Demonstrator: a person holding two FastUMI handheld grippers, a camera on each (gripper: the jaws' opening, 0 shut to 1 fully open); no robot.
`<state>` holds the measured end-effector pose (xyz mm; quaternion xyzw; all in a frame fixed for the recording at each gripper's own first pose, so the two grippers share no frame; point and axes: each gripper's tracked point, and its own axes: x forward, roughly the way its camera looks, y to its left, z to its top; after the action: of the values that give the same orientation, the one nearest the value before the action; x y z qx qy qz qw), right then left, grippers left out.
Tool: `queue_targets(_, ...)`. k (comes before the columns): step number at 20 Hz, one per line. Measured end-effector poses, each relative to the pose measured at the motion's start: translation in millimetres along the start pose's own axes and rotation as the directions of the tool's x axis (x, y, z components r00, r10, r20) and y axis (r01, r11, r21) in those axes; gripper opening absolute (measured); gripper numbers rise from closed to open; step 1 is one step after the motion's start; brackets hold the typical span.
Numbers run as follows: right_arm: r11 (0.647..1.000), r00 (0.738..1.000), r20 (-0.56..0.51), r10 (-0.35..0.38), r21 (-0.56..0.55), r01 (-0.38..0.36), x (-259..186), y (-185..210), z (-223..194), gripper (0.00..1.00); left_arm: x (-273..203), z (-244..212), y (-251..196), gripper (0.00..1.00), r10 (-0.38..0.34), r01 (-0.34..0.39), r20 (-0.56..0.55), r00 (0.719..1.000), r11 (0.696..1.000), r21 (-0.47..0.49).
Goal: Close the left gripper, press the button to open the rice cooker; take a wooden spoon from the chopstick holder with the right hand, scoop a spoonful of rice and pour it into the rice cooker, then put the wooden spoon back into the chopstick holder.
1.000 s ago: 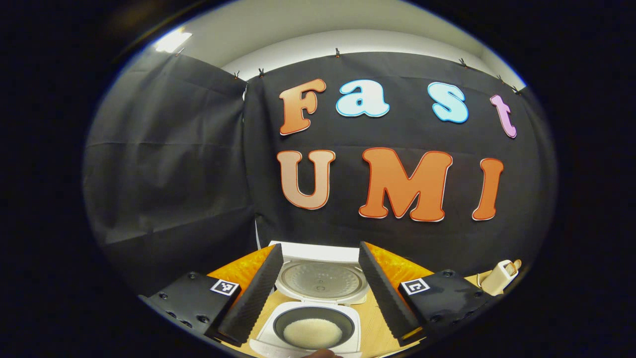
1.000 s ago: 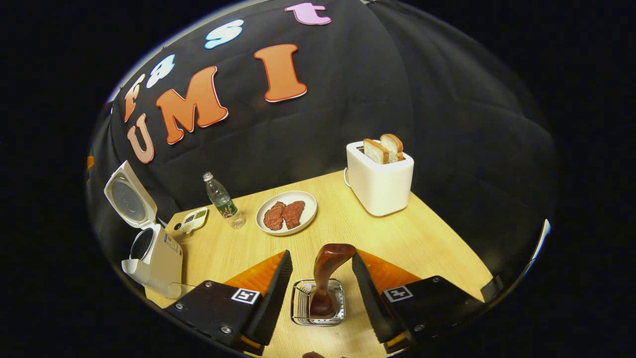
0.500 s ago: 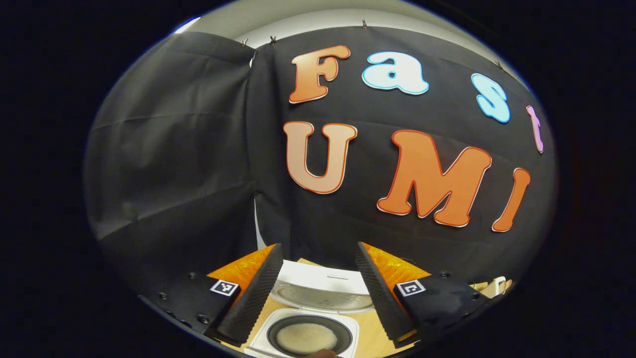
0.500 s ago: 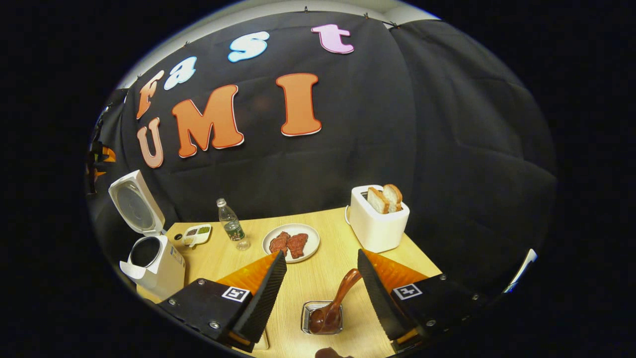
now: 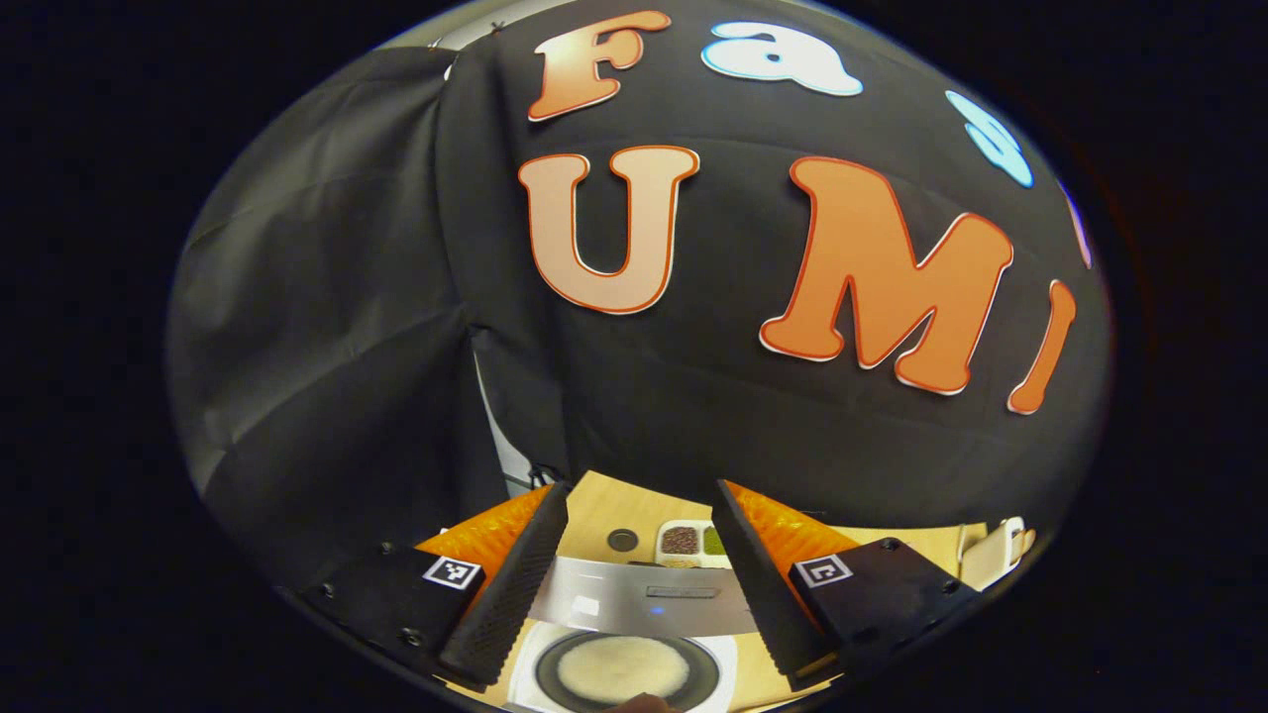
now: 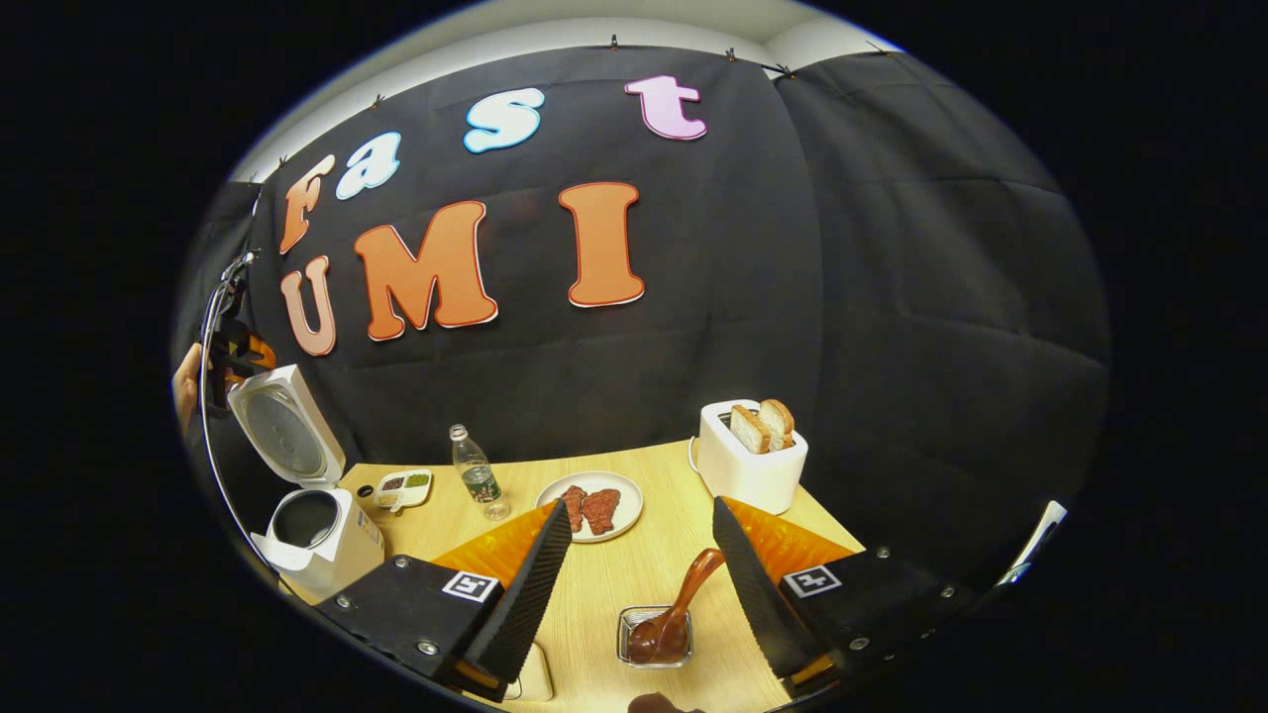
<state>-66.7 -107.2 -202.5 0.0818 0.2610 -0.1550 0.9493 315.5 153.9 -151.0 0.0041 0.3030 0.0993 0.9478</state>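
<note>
Pulling back from the chopstick holder (image 6: 655, 636), the right gripper (image 6: 639, 584) is hovering with jaws open; the wooden spoon (image 6: 679, 604) is leaning inside it. The left gripper (image 5: 634, 564) is hanging, jaws apart, over the open rice cooker (image 5: 634, 634) on the table (image 6: 634, 569).

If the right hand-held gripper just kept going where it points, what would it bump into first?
Probably the brown wooden spoon leaning in the small metal holder, lying between the open right hand-held gripper fingers; depth is uncertain.

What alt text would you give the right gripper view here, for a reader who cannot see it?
The wooden spoon leans in the chopstick holder on the table, between the right gripper's open jaws, untouched. To the left a rice cooker stands lid up; farther back are a bottle, a plate of meat and a toaster.
</note>
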Motion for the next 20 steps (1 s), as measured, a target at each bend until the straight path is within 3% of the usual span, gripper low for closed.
queue_targets(1,1.000,1.000,-0.001,0.010,0.006,-0.010,0.0,2.5,-0.5,0.89,-3.8,-5.9,0.8,0.98,0.007,-0.007,-0.006,1.000,0.998,0.060)
queue_targets(4,0.999,0.999,-0.005,0.037,0.010,-0.037,3.3,9.3,-4.1,0.89,-12.4,-24.4,-15.7,0.96,-0.043,0.044,-0.027,0.999,0.998,0.041)
queue_targets(7,0.997,0.997,-0.016,0.079,0.002,-0.079,6.9,18.2,-7.5,0.89,-32.6,-68.0,-12.6,0.97,-0.033,0.040,-0.160,0.987,0.998,0.041)
queue_targets(9,0.995,0.995,-0.015,0.103,-0.003,-0.103,8.4,22.6,-7.3,0.89,-49.5,-106.1,-6.3,0.97,-0.007,0.023,-0.298,0.955,0.999,0.049)
queue_targets(10,0.993,0.993,-0.012,0.120,-0.003,-0.120,9.1,27.0,-7.1,0.89,-61.2,-133.0,-8.2,0.97,-0.007,0.027,-0.384,0.923,0.999,0.046)
queue_targets(11,0.991,0.991,-0.016,0.135,-0.005,-0.135,9.2,30.8,-8.9,0.89,-60.8,-143.1,-8.2,0.97,-0.010,0.032,-0.388,0.922,0.998,0.048)
queue_targets(13,0.988,0.988,-0.021,0.155,-0.020,-0.156,11.1,34.6,-11.3,0.89,-71.0,-172.8,-5.4,0.98,-0.019,0.041,-0.465,0.885,0.999,0.036)
queue_targets(19,0.977,0.977,-0.039,0.211,-0.035,-0.212,13.4,52.2,-19.9,0.89,-73.8,-285.4,-4.7,0.97,-0.039,0.019,-0.679,0.733,0.999,-0.037)
queue_targets(20,0.976,0.976,-0.044,0.214,-0.041,-0.216,13.9,53.7,-21.2,0.89,-63.5,-272.2,-3.5,0.98,-0.040,0.015,-0.662,0.748,0.999,-0.044)
